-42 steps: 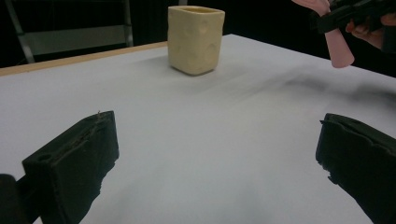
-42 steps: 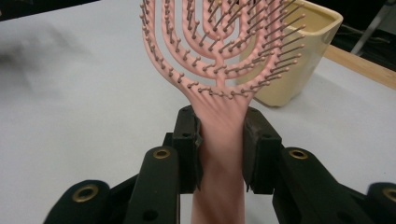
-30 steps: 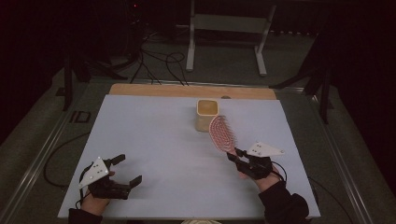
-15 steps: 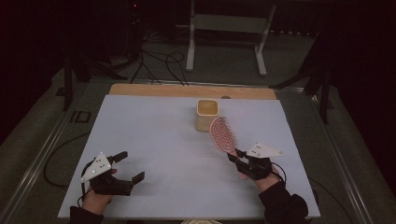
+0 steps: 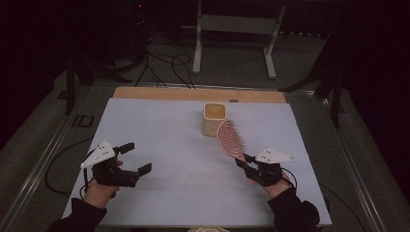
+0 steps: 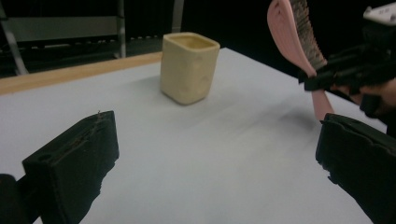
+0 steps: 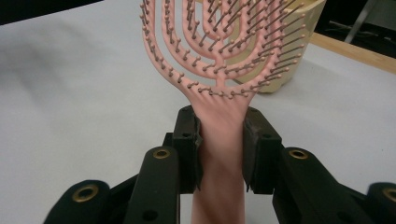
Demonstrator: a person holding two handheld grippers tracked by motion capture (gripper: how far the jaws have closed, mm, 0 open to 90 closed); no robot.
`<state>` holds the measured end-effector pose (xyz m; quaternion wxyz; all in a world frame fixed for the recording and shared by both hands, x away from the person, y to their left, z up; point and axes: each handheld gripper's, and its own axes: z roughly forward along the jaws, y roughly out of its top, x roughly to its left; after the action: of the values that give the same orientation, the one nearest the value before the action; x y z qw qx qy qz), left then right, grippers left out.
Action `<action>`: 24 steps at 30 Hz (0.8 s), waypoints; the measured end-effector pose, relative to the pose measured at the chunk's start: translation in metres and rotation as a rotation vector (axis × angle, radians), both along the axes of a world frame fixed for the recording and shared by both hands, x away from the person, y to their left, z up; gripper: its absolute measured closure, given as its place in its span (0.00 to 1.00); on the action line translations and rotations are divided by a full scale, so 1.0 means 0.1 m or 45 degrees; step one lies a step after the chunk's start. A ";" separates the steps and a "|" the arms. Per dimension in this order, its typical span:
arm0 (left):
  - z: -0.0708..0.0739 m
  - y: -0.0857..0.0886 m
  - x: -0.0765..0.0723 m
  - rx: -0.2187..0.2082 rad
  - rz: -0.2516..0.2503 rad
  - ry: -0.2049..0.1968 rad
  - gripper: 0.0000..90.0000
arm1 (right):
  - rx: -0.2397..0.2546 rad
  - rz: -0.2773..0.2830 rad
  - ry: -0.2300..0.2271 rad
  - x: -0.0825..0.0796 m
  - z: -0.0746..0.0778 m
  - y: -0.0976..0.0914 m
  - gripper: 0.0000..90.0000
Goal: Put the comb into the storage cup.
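Dark room all round; metal frame legs point(image 5: 199, 43) and loose cables point(image 5: 162, 63) on the floor behind a counter point(image 5: 159, 125) with a pale blue-grey top and a wooden strip point(image 5: 145, 93) along its far edge.

Left side: left gripper point(image 5: 137, 158) held above the near left part of the counter, grey three-cornered plate on top, a dark sleeve behind it. Its fingers point(image 6: 77, 161) stand wide apart with nothing between them; in the left gripper view only bare counter lies in the gap.

Centre, far half: cream square cup point(image 5: 214, 118), upright, open mouth up, standing alone on the counter, well apart from the left gripper.

Right of centre: pink hairbrush point(image 5: 229, 139), lifted clear of the counter, head tilted up and away toward the cup, its top edge just beside the cup's near right side in the high view; whether they touch I cannot tell. Bristles face the right gripper's camera.

Right side: right gripper point(image 5: 245, 161) near the counter's front right, fingers point(image 7: 188, 142) narrow and clamped on the brush handle, one pad on each flank, just below where the head fans out. The handle's tail runs down between the fingers and out of the bottom of the right gripper view.
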<state>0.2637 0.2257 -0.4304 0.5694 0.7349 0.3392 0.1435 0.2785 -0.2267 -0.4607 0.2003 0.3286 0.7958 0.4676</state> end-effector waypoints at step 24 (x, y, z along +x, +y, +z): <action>0.66 -0.61 0.44 -0.027 -0.170 0.156 0.00 | 0.005 0.013 0.000 0.00 0.01 0.03 0.78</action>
<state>0.3081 0.1645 -0.3647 0.5637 0.7572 0.3252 0.0563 0.2787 -0.2241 -0.4594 0.1973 0.3248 0.7965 0.4703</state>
